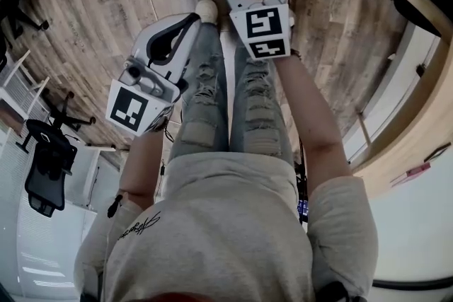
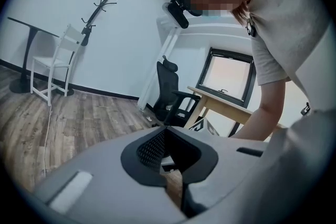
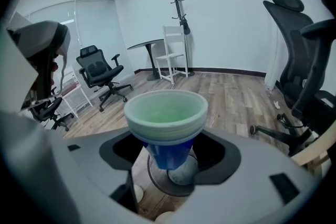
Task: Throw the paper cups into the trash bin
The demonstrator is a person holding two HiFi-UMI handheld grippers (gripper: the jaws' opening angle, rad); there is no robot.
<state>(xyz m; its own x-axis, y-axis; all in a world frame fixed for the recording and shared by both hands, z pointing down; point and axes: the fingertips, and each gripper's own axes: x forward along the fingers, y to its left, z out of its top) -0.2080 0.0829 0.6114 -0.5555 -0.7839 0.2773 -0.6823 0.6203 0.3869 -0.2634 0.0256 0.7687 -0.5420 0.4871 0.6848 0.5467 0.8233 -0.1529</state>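
Right gripper view: right gripper [image 3: 169, 153] jaws clenched on nested cups [image 3: 167, 113], green inside blue, upright, mouth up. Cups hang directly over dark ring [image 3: 169, 191] on wood floor [image 3: 236, 97]. Head view: left gripper [image 1: 185, 28] left of ring, well apart. Left gripper view: its jaws pressed together, nothing between.

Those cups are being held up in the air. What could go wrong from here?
1. The cups look like a nested stack. The right gripper pinches only the blue lower part, so the green one on top might slip loose.
2. They hang well above what looks like the bin on the floor. Dropped from that height, they could bounce off its rim or miss it.
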